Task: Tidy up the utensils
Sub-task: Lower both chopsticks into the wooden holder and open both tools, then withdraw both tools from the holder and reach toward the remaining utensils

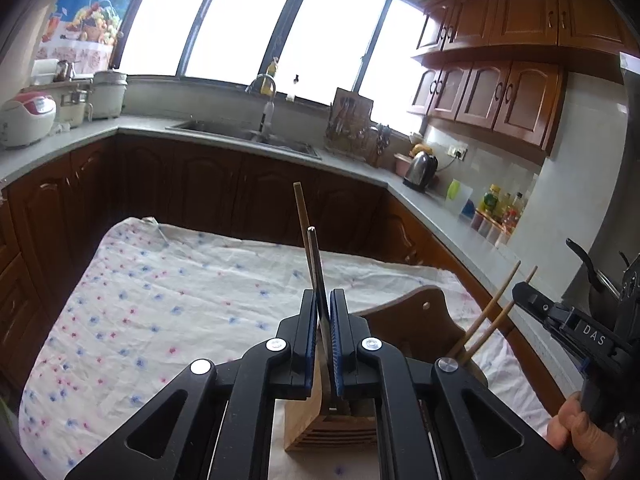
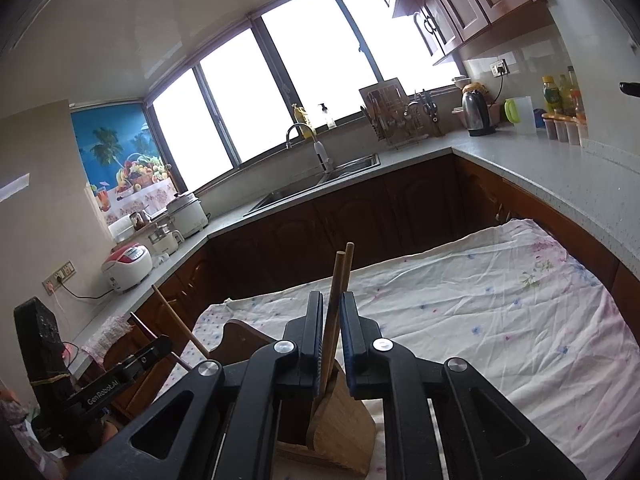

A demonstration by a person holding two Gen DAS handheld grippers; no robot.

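Observation:
My left gripper (image 1: 323, 300) is shut on a pair of thin metal chopsticks (image 1: 310, 256) that stick up over a wooden utensil holder (image 1: 332, 428) on the flowered cloth. My right gripper (image 2: 331, 304) is shut on a pair of wooden chopsticks (image 2: 340, 280), their lower ends down in the wooden holder (image 2: 344, 424). The wooden chopsticks (image 1: 492, 312) and the right gripper also show at the right in the left wrist view. The left gripper shows at the lower left in the right wrist view.
A table with a white flowered cloth (image 1: 160, 304) stands before dark cabinets. A grey counter (image 1: 360, 168) runs around with a sink (image 1: 240, 132), rice cookers (image 1: 28, 118), a kettle (image 1: 420, 166), bottles (image 1: 500, 204) and a knife rack (image 1: 350, 124).

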